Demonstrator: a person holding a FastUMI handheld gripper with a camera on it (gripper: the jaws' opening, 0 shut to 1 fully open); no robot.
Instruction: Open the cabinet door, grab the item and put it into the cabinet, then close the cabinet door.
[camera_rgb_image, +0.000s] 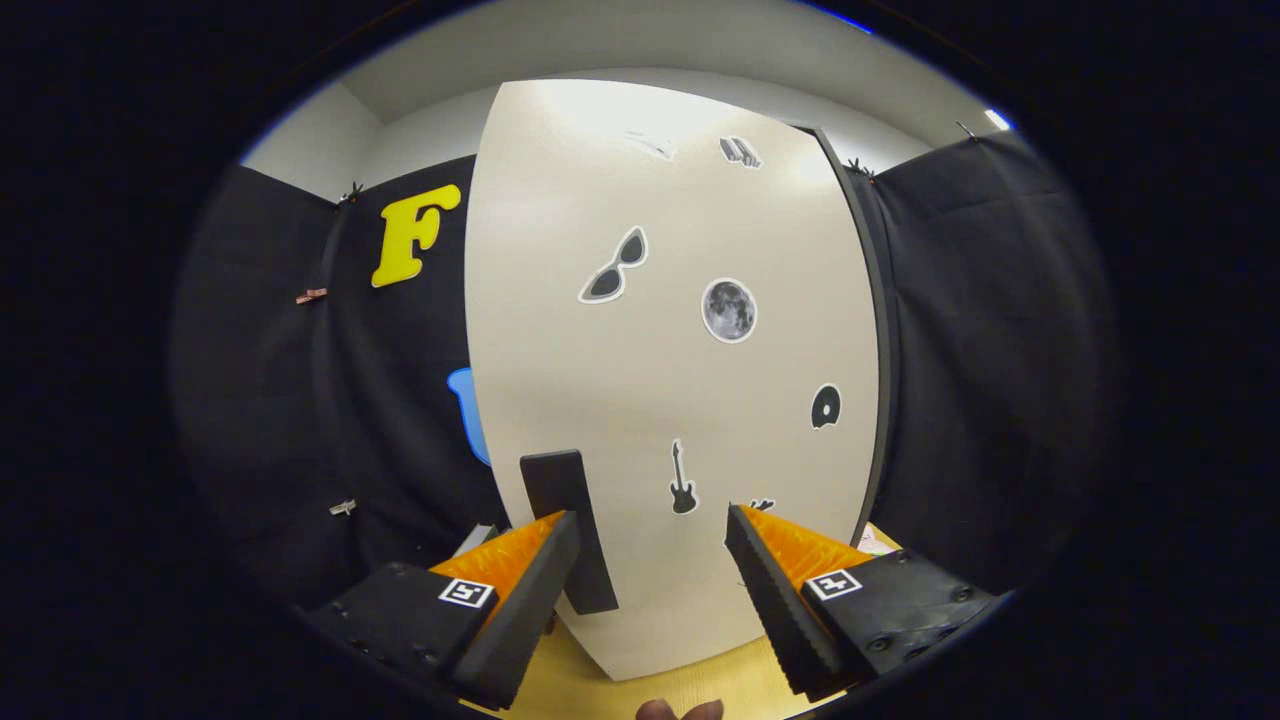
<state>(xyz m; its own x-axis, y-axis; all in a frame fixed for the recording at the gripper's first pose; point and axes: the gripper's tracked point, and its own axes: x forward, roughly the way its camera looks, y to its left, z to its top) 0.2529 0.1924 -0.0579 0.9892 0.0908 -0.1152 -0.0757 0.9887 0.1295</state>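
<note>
A pale cabinet door (660, 380) with several stickers stands upright straight ahead of me. A dark, flat handle (567, 525) sticks out from its lower left part. My gripper (650, 530) is open and close to the door. The handle lies just ahead of the left finger (520, 610), near its tip, and the right finger (775, 600) is well apart from it. Nothing is held between the fingers. The door's dark right edge (880, 380) shows, and the cabinet's inside is hidden.
A light wooden tabletop (640, 680) runs below the door and under the fingers. Black cloth walls stand to the left (320, 420) and right (990, 380) of the cabinet. A fingertip of a person (680, 710) shows below, between my fingers.
</note>
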